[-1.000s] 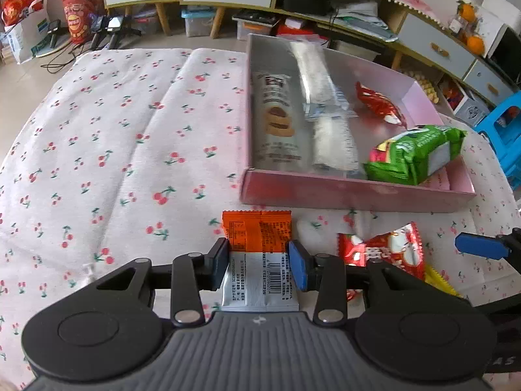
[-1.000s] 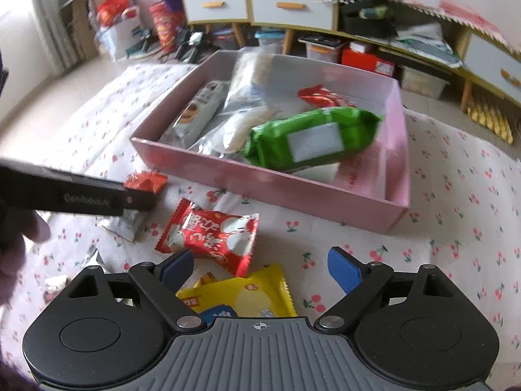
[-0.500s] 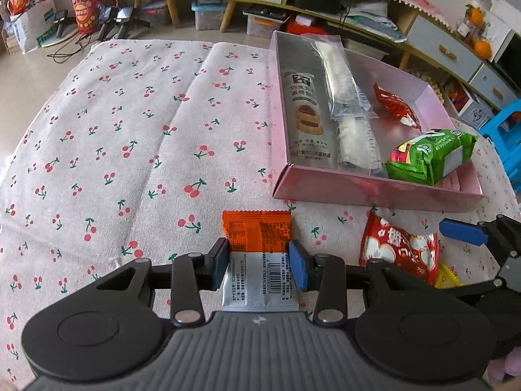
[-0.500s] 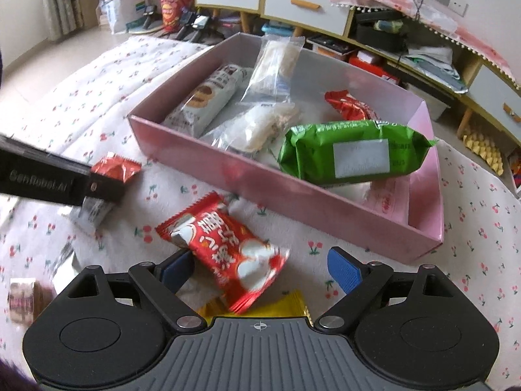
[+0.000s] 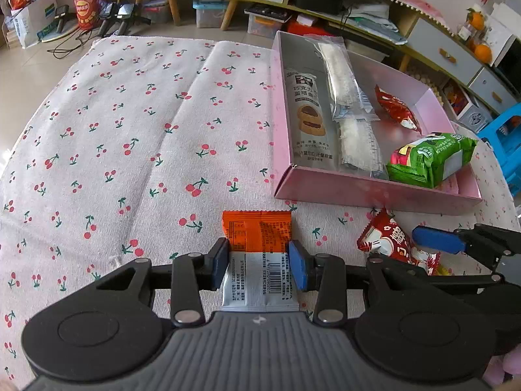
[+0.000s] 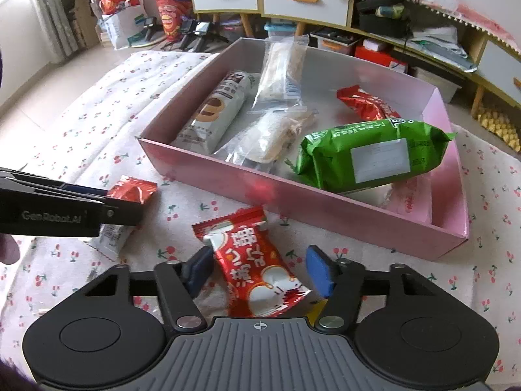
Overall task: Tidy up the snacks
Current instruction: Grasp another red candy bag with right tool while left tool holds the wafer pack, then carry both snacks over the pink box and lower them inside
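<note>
The left gripper (image 5: 258,264) is clamped on an orange-and-silver snack packet (image 5: 259,262). The right gripper (image 6: 260,272) has just been closing around a red-and-white candy packet (image 6: 252,265) on the cherry-print cloth (image 5: 130,137); whether both pads press it I cannot tell. Farther right lies the pink box (image 6: 293,192), holding a green packet (image 6: 371,154).
</note>
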Available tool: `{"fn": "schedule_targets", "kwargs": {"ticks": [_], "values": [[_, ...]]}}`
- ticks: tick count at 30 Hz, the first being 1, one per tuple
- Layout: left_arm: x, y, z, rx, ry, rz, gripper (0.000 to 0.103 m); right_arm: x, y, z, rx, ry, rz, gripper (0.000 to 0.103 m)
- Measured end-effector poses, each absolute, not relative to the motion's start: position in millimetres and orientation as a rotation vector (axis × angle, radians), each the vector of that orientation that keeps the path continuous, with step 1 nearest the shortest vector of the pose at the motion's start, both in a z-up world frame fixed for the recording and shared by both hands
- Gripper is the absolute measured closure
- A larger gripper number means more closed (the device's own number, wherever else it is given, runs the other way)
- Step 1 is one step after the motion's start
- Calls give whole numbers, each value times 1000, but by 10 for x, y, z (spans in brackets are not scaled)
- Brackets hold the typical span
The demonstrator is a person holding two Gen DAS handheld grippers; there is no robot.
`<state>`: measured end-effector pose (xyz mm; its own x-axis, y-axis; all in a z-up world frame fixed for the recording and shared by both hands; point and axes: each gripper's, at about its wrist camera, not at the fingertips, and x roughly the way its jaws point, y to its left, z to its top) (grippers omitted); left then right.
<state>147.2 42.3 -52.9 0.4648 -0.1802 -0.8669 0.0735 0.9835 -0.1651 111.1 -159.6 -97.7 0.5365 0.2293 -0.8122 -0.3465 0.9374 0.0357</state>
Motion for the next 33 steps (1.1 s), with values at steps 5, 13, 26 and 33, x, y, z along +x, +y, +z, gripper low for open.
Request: {"fn": "schedule_targets", "kwargs": {"ticks": [5, 13, 26, 33], "values": [[1469, 441, -524, -120, 1082, -157, 66, 1121, -1593, -938, -101, 968, 349, 65], [1453, 463, -497, -161, 1099, -176, 66, 1155, -1745, -901, 27, 1005, 322, 66], [1402, 475, -341, -216, 1089, -216, 66, 1123, -1885, -706, 155, 1034, 289, 66], [1402, 523, -249, -265, 1066, -220, 66, 1075, -1970, -552, 211, 1010, 275, 66]]}}
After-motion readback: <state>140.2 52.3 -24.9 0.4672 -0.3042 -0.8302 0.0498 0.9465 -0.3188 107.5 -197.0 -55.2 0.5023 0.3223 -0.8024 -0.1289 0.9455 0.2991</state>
